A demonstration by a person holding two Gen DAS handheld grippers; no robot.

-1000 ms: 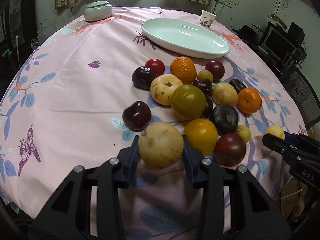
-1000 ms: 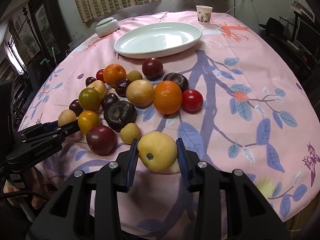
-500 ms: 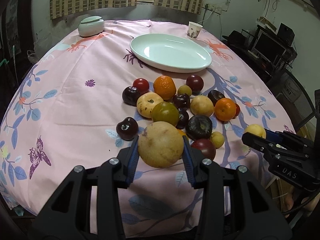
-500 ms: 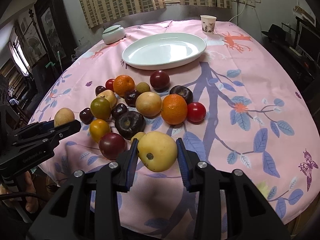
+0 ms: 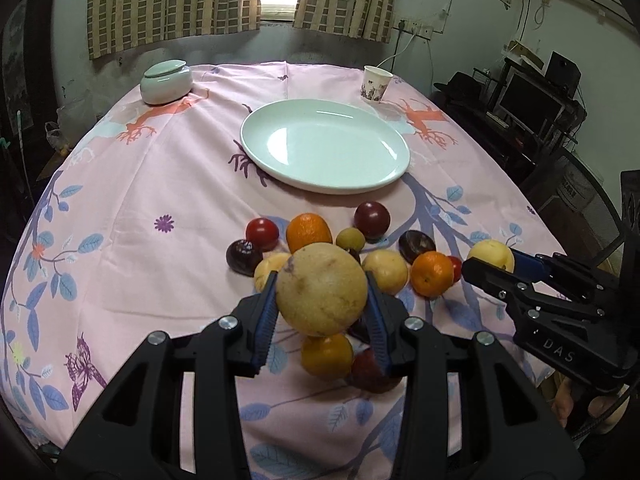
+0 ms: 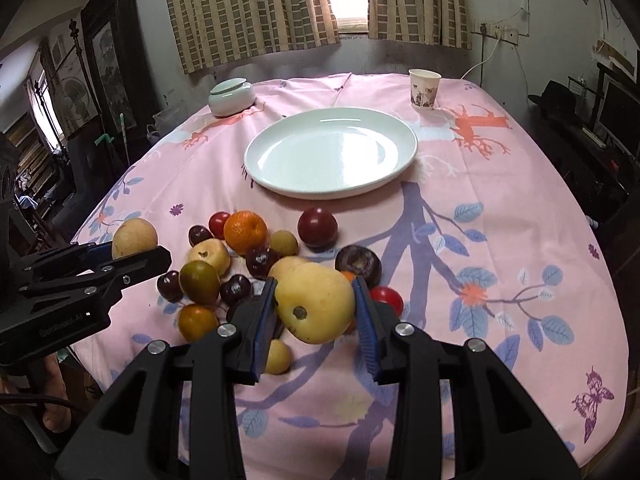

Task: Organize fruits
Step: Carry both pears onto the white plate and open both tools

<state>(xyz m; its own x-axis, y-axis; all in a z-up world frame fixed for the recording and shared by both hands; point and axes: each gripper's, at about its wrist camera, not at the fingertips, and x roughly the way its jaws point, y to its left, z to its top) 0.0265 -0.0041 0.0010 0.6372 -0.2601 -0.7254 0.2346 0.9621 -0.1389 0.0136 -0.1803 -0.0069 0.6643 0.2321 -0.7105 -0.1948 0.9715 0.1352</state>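
My left gripper (image 5: 322,300) is shut on a tan round pear (image 5: 322,290) and holds it above the fruit pile. My right gripper (image 6: 315,304) is shut on a yellow pear (image 6: 316,302), also lifted above the pile. Each gripper shows in the other's view: the right one (image 5: 486,264) at the right, the left one (image 6: 136,246) at the left. Several plums, oranges and small yellow fruits lie in a cluster (image 6: 244,252) on the pink cloth. An empty white oval plate (image 5: 324,150) sits beyond the pile, also in the right wrist view (image 6: 332,152).
A white lidded bowl (image 5: 166,82) stands at the far left of the table and a paper cup (image 5: 377,84) at the far right. The table edge drops off close below both grippers. Dark furniture and a monitor (image 5: 528,100) stand to the right.
Both grippers have risen with their pears, lifting them off the cloth; the table and plate now look farther away and lower.
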